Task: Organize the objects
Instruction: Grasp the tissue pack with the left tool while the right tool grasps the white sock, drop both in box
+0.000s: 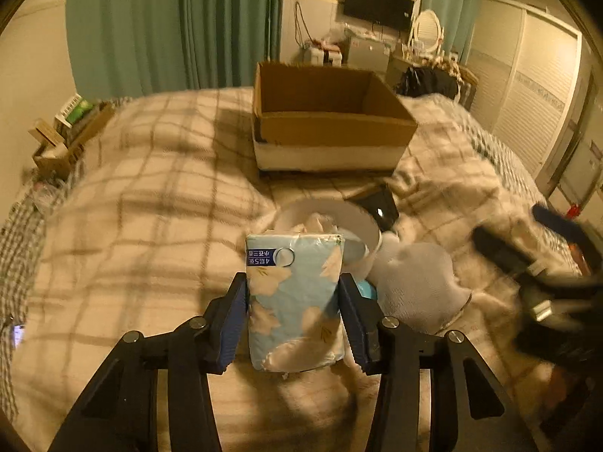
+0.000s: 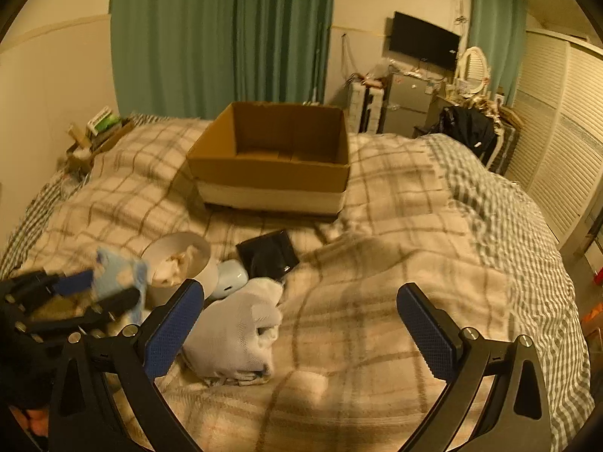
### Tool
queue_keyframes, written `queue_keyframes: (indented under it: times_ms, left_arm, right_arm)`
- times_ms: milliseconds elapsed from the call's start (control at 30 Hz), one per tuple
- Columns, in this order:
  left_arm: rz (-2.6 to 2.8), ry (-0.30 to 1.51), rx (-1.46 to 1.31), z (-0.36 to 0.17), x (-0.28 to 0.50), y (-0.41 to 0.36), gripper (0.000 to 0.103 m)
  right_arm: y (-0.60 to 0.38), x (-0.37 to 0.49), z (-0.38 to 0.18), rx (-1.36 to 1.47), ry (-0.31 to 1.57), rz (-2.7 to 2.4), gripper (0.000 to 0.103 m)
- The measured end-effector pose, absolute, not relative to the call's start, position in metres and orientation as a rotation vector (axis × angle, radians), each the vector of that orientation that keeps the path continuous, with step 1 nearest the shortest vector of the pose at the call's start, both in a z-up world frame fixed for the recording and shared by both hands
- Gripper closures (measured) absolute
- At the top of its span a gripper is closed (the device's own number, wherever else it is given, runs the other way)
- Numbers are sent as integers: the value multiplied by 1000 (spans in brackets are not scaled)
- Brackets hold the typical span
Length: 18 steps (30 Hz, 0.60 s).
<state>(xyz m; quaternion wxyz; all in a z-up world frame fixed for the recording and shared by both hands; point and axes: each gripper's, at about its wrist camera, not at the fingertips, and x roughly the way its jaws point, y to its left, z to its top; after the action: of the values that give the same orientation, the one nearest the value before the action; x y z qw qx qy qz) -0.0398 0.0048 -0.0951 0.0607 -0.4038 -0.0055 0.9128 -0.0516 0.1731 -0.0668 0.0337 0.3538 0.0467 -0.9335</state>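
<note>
A bedroom at night under warm yellow light, and a bed [image 2: 377, 226] covered with a beige plaid blanket. The left gripper [image 1: 294, 316] holds a soft pack of tissues [image 1: 296, 301], pale blue with a leaf print, its jaws pressed against the pack's two long sides about midway along its length; the pack is lifted just above the blanket, near the front of the bed. It looks light and squashy: the plastic wrap is glossy and probably a little slippery, so a grip across the middle, where the stack is thickest, seems the safest hold, and a hard squeeze would only crumple it. Directly behind the pack stands a white round tub [image 2: 177, 263] with crumpled paper inside, likely light and easy to tip. Beside it lie a small pale blue case [image 2: 230, 282], a flat black wallet-like item [image 2: 269, 256], and a rolled white sock [image 2: 233, 339], soft and limp, best pinched at its bulk. The right gripper [image 2: 301, 316] hovers over bare blanket to the right of the sock, its jaws spread wide and holding nothing. Farther back on the bed sits an open cardboard box [image 2: 271, 177], which appears empty and is the likely place for these things. Green curtains [image 2: 222, 34] hang behind.
</note>
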Motion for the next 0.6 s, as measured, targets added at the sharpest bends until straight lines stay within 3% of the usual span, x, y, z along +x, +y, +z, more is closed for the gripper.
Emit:
queue_keyframes:
  times_ms: [133, 200, 333, 500, 600]
  left_arm:
    - [2812, 4, -1169, -80, -37, -7, 55]
    - [2825, 8, -1178, -80, -40, -12, 55]
    - [2807, -9, -1209, -81, -40, -16, 55]
    - [2799, -3, -1178, -73, -27, -12, 55]
    - [2802, 5, -1151, -65, -20, -11, 55]
  right_arm:
    - [158, -64, -90, 1211, 170, -2728, 2]
    - [151, -72, -108, 1290, 185, -2647, 15]
    - [136, -74, -124, 1334, 246, -2555, 23]
    - [133, -67, -122, 1313, 241, -2529, 49]
    - [136, -50, -99, 1207, 266, -2611, 60]
